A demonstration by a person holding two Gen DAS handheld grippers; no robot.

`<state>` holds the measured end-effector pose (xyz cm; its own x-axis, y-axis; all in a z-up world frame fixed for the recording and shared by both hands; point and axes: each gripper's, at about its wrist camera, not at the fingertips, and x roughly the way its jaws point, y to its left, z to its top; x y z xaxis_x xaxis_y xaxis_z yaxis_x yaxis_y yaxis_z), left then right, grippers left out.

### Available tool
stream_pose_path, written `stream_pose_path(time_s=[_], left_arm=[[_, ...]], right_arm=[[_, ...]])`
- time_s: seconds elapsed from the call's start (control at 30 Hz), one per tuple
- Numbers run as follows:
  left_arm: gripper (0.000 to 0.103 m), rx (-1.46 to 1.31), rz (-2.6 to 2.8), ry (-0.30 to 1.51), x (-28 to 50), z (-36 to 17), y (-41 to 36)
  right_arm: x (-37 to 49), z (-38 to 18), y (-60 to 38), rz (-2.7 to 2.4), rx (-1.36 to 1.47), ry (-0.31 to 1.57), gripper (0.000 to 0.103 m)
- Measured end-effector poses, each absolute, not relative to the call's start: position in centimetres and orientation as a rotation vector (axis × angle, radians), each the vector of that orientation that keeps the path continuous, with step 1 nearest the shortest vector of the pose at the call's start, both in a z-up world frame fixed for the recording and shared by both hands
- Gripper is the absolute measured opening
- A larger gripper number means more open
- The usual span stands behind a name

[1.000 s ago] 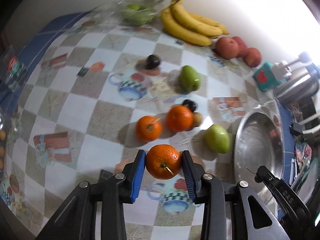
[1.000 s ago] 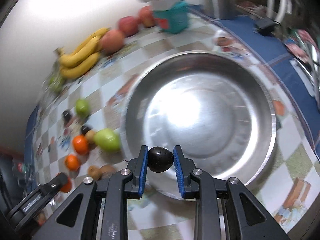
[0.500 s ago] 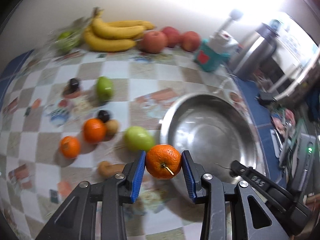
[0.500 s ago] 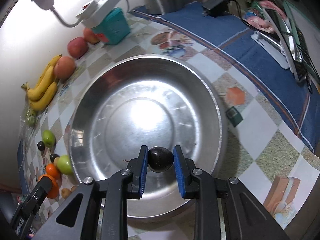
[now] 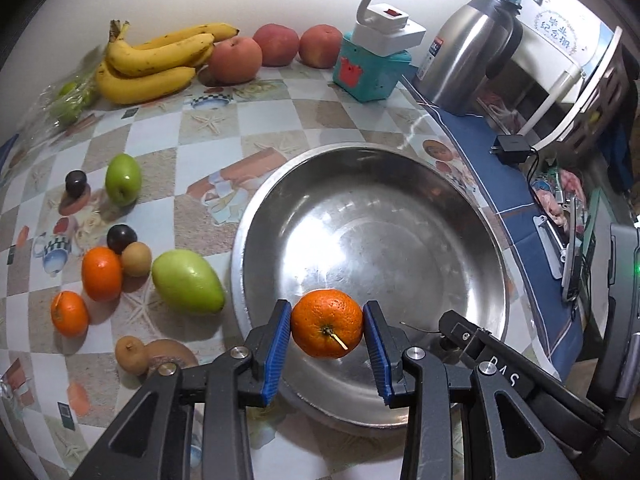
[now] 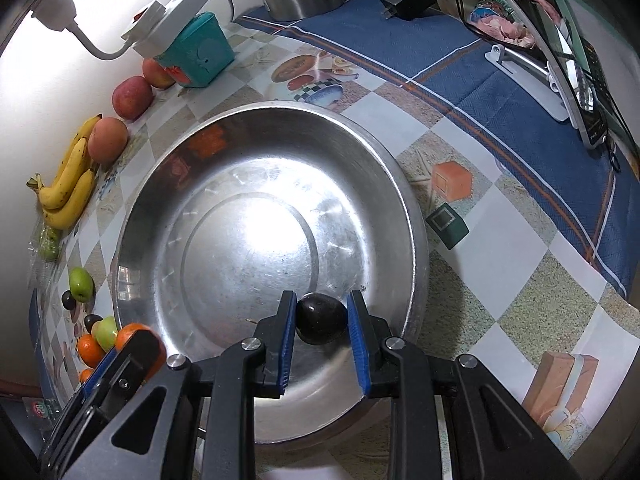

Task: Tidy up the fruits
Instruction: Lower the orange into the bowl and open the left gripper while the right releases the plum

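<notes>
Blue pads of the left gripper press on either side of an orange, gripping it across its middle with the stem end toward the camera, so the round fruit cannot roll out. The right gripper is clamped the same way on a dark plum, its jaws set narrower because the fruit is smaller. Both fruits hang over the near inner slope of the steel bowl, not touching it as far as I can tell, and the bowl holds nothing else. That placement suggests the bowl is where the loose fruit is meant to be gathered, and that both pieces are about to be set down inside it. The two grippers sit side by side at the near rim, the left one showing at the lower left edge of the right wrist view.

Left of the bowl, on the checked tablecloth, the remaining loose fruit waits: a large green mango just beside the rim, two more oranges, a kiwi, another dark plum, a green apple. Bananas and peaches lie in a row against the wall, well apart from the bowl.
</notes>
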<state>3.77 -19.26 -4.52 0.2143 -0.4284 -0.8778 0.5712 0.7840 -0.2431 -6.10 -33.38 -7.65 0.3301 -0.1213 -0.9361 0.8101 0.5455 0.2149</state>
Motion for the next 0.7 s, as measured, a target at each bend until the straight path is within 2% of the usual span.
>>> stream_pose_path(time_s=[0.27,0.4,0.7], left_arm=[[0.041,0.128,-0.682,1.166,4.1,-4.6,-19.0],[0.041,0.112,-0.684,1.155,4.2,-4.3,-18.8],[0.048,0.063,-0.669,1.129,4.8,-2.8,-17.8]], right_arm=[[-5.9,-7.8,-33.4,-0.708,0.767,1.081,0.028],[-5.7,-7.6,-33.4,-0.701,0.765,1.076,0.038],[-5.1,-7.0,-33.1,-0.683,0.737,1.056,0.052]])
